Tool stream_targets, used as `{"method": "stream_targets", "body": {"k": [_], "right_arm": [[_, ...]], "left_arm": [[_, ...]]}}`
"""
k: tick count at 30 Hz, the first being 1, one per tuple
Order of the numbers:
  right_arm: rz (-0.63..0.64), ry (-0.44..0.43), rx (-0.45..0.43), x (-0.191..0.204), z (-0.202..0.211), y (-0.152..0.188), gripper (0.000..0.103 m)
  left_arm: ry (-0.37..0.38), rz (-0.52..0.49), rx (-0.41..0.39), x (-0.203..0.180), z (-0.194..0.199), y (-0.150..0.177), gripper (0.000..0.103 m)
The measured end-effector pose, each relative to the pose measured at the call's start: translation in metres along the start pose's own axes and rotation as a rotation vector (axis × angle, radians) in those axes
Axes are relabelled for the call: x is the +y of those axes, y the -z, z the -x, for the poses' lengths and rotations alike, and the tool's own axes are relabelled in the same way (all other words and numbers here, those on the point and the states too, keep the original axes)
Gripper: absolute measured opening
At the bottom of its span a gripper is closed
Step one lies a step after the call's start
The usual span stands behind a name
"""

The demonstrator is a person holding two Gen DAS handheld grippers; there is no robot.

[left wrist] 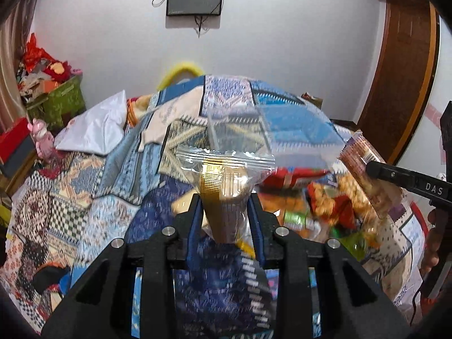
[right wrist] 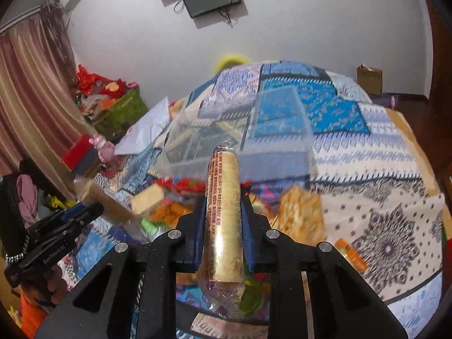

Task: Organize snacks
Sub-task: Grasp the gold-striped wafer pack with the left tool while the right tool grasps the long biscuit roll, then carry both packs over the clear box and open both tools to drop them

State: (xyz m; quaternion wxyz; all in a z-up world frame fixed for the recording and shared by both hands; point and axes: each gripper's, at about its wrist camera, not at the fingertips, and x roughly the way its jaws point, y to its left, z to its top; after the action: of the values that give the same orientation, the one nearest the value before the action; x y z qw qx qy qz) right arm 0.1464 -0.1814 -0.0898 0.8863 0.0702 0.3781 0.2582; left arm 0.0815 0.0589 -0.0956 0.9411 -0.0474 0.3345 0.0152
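My left gripper (left wrist: 224,206) is shut on a clear-wrapped biscuit pack (left wrist: 223,186) with a gold stripe, held above the bed. My right gripper (right wrist: 223,206) is shut on a long gold-wrapped cracker roll (right wrist: 224,214) that stands up between the fingers. The right gripper also shows in the left wrist view (left wrist: 375,169), holding its pack (left wrist: 364,175). The left gripper shows in the right wrist view (right wrist: 84,212) with its pack (right wrist: 110,200). A pile of loose snacks (left wrist: 325,206) lies below both. A clear plastic box (right wrist: 240,138) sits beyond the pile.
Everything lies on a bed with a blue patterned quilt (right wrist: 367,152). A white pillow (left wrist: 99,130) lies at the left. A green box of clutter (left wrist: 59,101) and a red box (right wrist: 79,152) stand by the curtain. A wooden door (left wrist: 404,70) is at the right.
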Motion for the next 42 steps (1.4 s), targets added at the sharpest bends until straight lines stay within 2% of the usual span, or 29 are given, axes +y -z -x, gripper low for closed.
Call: {"method": "stream_targets", "body": {"k": [11,23,29,34,42], "right_arm": [[-0.004,0.016,-0.087,-0.015,0.002,-0.040,0.021],[0.010,0.026,-0.123,-0.019,-0.016,-0.080,0.021],[0.028,0.037,-0.120,-0.019,-0.035,-0.100,0.021],[0.040,0.050,-0.084,-0.021,-0.059,-0.109,0.021],[0.036,0.047,0.052,-0.031,-0.109,-0.108,0.021]], "left_arm": [[0.011,-0.012,-0.097,-0.008,-0.006,-0.055,0.030],[0.025,-0.027,-0.168,-0.016,-0.028,-0.108,0.030],[0.018,-0.014,-0.122,-0.013,-0.066,-0.119,0.030],[0.021,-0.007,-0.065,-0.011,-0.100,-0.119,0.030],[0.040,0.001,0.090,-0.010,-0.156,-0.112,0.030]]}}
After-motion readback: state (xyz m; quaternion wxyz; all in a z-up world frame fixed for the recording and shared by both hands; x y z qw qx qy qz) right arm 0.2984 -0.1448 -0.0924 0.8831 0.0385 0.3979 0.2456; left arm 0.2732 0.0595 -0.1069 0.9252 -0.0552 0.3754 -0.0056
